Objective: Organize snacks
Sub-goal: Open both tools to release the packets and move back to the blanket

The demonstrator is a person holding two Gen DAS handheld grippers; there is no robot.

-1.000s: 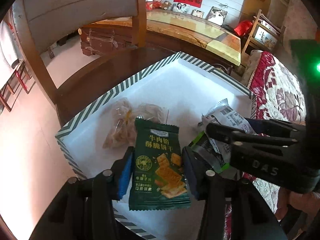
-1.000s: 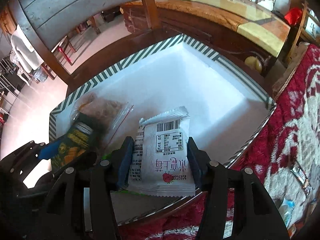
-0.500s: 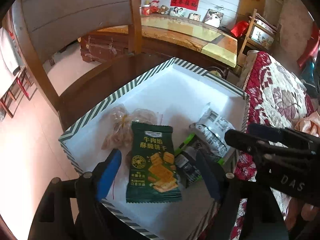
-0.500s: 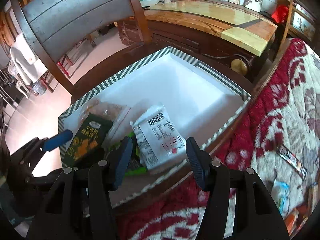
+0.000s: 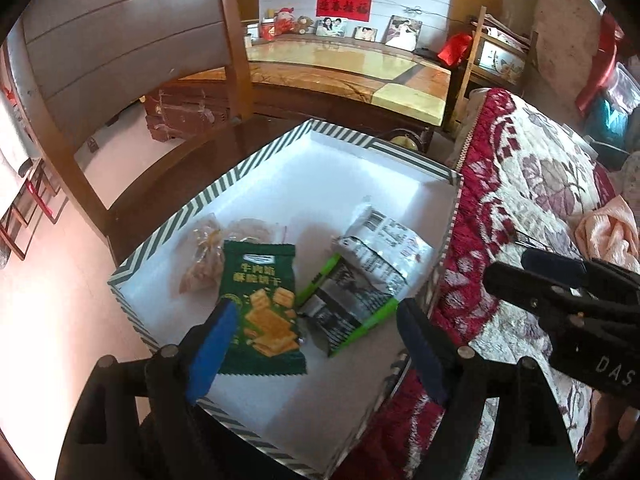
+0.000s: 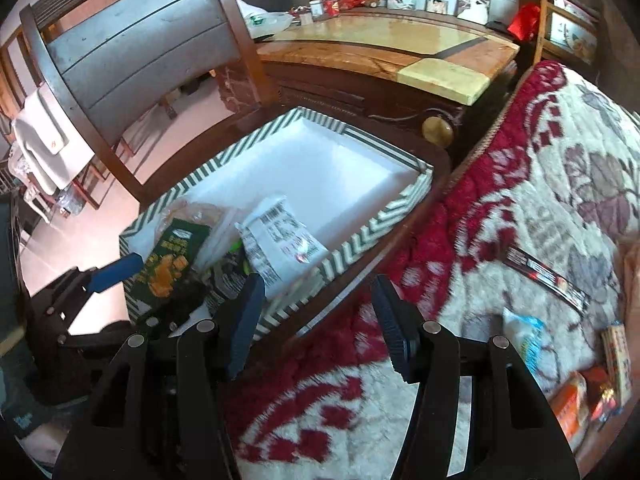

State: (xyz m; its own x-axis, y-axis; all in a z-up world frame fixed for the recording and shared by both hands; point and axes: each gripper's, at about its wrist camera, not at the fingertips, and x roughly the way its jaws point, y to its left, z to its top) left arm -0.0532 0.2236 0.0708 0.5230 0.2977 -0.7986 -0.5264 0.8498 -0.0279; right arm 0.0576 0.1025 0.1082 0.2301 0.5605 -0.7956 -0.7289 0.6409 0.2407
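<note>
A striped box [image 5: 256, 160] with a white inside sits on a wooden chair seat. In it lie a dark green cracker packet [image 5: 262, 304], a white barcode packet [image 5: 384, 240], a black and green packet [image 5: 344, 312] and a clear bag of snacks [image 5: 204, 256]. My left gripper [image 5: 316, 344] is open and empty above the box's near edge. My right gripper [image 6: 316, 316] is open and empty, over the box's near corner [image 6: 352, 240] and the red blanket. More snacks lie on the blanket: a long dark bar [image 6: 548, 276], a white and blue packet [image 6: 524, 336], orange packets [image 6: 576, 404].
The chair back [image 5: 132, 52] rises behind the box. A marble-topped wooden table [image 5: 352, 72] stands beyond it. The red and cream floral blanket [image 6: 520, 184] covers the bed on the right. The right gripper's body [image 5: 580, 308] shows in the left wrist view.
Both grippers opened and let go: the green cracker packet and the white packet now lie in the box. Both grippers pulled back; the right one swung right towards the blanket.
</note>
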